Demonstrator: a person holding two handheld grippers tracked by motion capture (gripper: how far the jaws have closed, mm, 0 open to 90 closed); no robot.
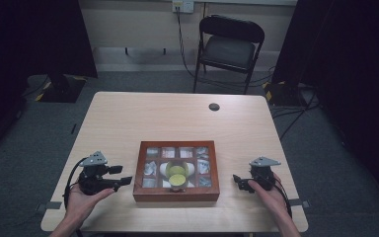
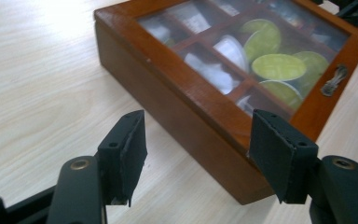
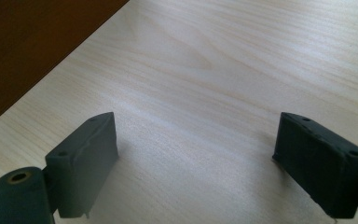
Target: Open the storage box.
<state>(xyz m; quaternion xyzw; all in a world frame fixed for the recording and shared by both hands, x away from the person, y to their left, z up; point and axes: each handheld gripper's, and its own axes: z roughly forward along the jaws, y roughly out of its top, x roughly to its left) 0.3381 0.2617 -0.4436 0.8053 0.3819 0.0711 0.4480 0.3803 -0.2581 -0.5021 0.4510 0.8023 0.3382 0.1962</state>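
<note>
A wooden box (image 1: 176, 170) with a glass-paned lid is found lying flat near the front edge of the table (image 1: 128, 113), about midway between its left and right edges. Through the panes, divided compartments are seen holding silver and green-topped capsules (image 2: 278, 66). A small metal clasp (image 2: 334, 80) is fitted at the middle of the front side, and the lid is judged closed.

The box's long axis runs parallel to the front edge. The left gripper (image 1: 121, 176) is held just off the box's left end, fingers (image 2: 123, 154) spread with nothing between them, pointed at the front left corner of the box. The right gripper (image 1: 238, 181) is held beside the right end, slightly farther off, fingers (image 3: 88, 161) likewise spread over bare table. The left is judged the nearer.

Open room is noted on both flanks and behind the box; little is left between the box and the front edge.
</note>
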